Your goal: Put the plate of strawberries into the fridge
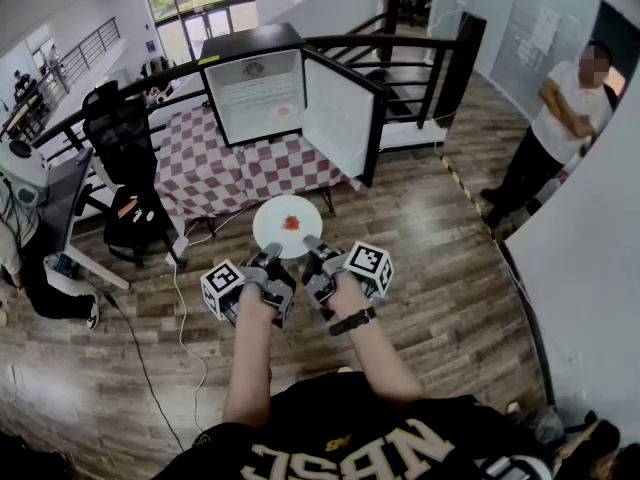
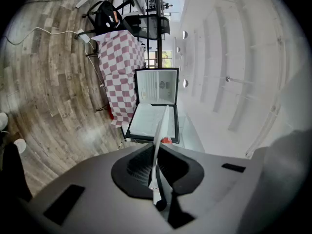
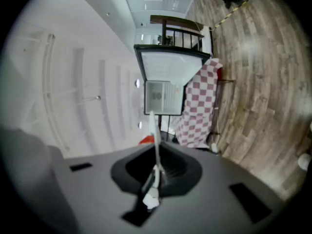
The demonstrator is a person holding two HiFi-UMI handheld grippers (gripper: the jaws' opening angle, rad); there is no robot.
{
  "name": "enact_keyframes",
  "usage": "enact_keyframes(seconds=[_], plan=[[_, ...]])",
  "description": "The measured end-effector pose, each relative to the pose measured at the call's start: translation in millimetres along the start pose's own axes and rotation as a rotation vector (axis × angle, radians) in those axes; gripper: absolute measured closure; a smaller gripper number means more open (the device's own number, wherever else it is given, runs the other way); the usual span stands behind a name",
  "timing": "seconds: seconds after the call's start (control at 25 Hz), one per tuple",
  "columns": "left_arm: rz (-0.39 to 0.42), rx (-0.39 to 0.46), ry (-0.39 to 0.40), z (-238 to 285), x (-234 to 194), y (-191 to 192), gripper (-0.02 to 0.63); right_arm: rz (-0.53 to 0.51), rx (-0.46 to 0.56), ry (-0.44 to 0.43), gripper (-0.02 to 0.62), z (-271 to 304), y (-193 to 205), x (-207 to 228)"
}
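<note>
A white plate [image 1: 287, 226] with red strawberries [image 1: 291, 223] at its middle is held level over the wooden floor, in front of the fridge. My left gripper [image 1: 272, 259] is shut on the plate's near left rim and my right gripper [image 1: 314, 251] is shut on its near right rim. In the left gripper view the plate [image 2: 159, 145] runs edge-on between the jaws, with a strawberry [image 2: 166, 140] beside it. The right gripper view shows the same plate rim [image 3: 155, 140] pinched. The small black fridge [image 1: 256, 93] stands open on the checkered table [image 1: 215, 173], its door [image 1: 340, 118] swung right.
A black railing [image 1: 440, 58] runs behind the table. A person [image 1: 560, 118] stands at the right by a white wall [image 1: 590, 258]. At the left are a black office chair [image 1: 118, 128] and another person [image 1: 25, 228]. A cable [image 1: 180, 318] lies on the floor.
</note>
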State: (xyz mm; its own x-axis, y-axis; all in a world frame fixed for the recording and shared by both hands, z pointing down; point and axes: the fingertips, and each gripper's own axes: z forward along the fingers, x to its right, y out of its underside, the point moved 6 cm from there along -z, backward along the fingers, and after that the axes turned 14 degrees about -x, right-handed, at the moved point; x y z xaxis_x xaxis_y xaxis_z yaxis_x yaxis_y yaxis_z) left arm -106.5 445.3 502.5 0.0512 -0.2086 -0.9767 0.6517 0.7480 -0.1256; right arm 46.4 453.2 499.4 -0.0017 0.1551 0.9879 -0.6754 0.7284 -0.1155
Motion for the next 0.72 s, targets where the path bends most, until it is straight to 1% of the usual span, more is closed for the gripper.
enact_keyframes(seconds=[0.08, 0.16, 0.24, 0.44, 0.56, 0.72], plan=[[0.026, -0.032, 0.042, 26, 11, -2, 0.575, -0.073, 0.031, -0.030, 0.560, 1, -28, -5], [0.035, -0.050, 0.062, 42, 16, -3, 0.575, -0.110, 0.048, -0.046, 0.560, 0, -44, -6], [0.024, -0.042, 0.063, 52, 18, -5, 0.575, -0.101, 0.044, -0.050, 0.560, 3, -55, -8], [-0.035, 0.014, 0.047, 71, 22, -26, 0.575, -0.050, -0.002, -0.036, 0.560, 25, -82, -13], [-0.058, 0.037, 0.045, 82, 17, -36, 0.575, -0.064, -0.026, -0.034, 0.560, 36, -95, -11], [-0.111, 0.071, 0.054, 91, 20, -34, 0.575, -0.093, -0.065, -0.054, 0.558, 43, -110, -11]])
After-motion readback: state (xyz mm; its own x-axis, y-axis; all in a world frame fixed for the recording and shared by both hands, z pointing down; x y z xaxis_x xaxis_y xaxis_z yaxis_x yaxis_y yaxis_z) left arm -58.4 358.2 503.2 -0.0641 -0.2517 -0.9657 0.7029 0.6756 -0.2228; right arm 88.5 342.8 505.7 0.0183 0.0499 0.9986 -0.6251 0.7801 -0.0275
